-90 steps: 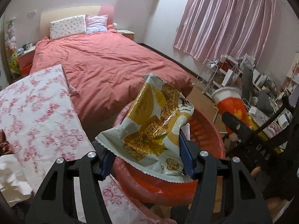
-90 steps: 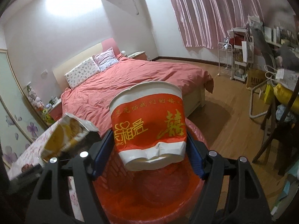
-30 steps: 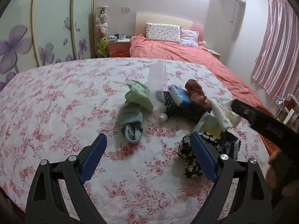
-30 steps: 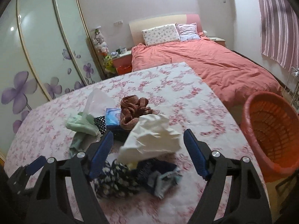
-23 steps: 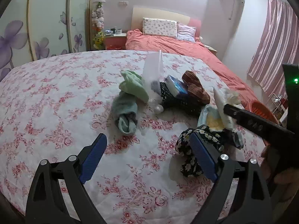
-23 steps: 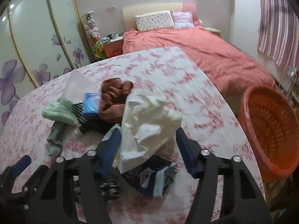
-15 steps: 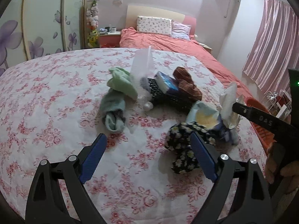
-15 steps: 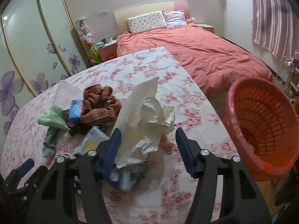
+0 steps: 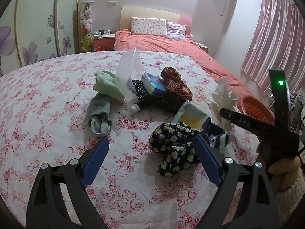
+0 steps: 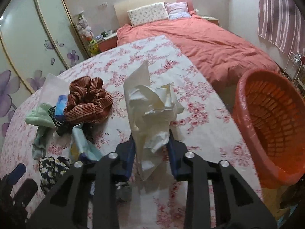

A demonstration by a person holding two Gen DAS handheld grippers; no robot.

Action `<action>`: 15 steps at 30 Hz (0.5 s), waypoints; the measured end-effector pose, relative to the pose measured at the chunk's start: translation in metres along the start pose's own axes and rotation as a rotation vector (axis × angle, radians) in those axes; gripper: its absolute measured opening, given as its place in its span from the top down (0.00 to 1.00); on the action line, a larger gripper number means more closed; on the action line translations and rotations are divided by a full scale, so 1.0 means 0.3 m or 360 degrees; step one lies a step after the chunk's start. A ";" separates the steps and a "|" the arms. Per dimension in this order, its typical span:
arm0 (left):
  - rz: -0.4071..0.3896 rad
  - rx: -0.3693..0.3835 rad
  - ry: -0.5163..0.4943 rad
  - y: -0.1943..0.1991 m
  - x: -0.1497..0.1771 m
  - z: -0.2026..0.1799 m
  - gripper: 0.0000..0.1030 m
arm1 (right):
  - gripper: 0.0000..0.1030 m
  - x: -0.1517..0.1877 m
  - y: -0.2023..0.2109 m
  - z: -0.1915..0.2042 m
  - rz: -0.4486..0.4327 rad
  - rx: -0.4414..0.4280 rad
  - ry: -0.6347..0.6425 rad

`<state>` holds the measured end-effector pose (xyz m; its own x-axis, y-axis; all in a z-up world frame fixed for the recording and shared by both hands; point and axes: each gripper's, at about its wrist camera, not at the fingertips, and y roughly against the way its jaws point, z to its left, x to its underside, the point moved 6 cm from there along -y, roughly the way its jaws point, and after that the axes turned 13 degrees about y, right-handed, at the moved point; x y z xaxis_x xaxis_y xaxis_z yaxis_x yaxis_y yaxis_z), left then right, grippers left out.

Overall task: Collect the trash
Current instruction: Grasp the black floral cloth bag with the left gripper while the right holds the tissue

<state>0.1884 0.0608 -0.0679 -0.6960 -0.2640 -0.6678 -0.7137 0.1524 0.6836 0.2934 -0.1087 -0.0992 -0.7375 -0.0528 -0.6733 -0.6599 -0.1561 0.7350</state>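
Note:
My right gripper is shut on a crumpled white paper tissue and holds it above the floral bedspread; the tissue also shows in the left wrist view. The orange trash basket stands on the floor to the right of the bed edge, also seen in the left wrist view. My left gripper is open and empty, low over the bedspread, beside a black daisy-print cloth.
A pile lies mid-bed: green socks, a clear plastic bag, a blue tissue pack, a brown scrunchie, a pale blue and yellow wrapper. A pink bed lies beyond.
Both grippers dropped the chip bag and cup and turned to the floral bed. The right gripper closed on the white tissue and lifted it toward the basket. The left gripper stayed open.

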 end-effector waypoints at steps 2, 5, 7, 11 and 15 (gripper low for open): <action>0.0006 0.0023 0.0007 0.000 0.003 -0.008 0.13 | 0.73 -0.003 0.033 -0.015 -0.0043 0.0007 -0.0006; 0.0017 0.0038 -0.0004 -0.005 0.016 -0.034 0.14 | 0.74 -0.004 0.089 -0.034 -0.0100 0.0019 -0.0010; 0.0026 0.0038 -0.0022 -0.013 0.027 -0.055 0.16 | 0.74 0.001 0.113 -0.039 -0.0115 0.0026 0.0001; 0.0048 0.0015 -0.0040 -0.045 0.045 -0.094 0.21 | 0.74 0.018 0.139 -0.039 -0.0114 0.0023 0.0015; 0.0077 -0.0059 -0.0052 -0.089 0.058 -0.091 0.31 | 0.74 0.043 0.152 -0.044 -0.0106 0.0022 0.0016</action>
<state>0.1976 0.0262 -0.0898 -0.7320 -0.2258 -0.6427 -0.6764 0.1287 0.7252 0.2557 -0.1296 -0.0755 -0.6904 -0.0527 -0.7215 -0.7094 -0.1462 0.6895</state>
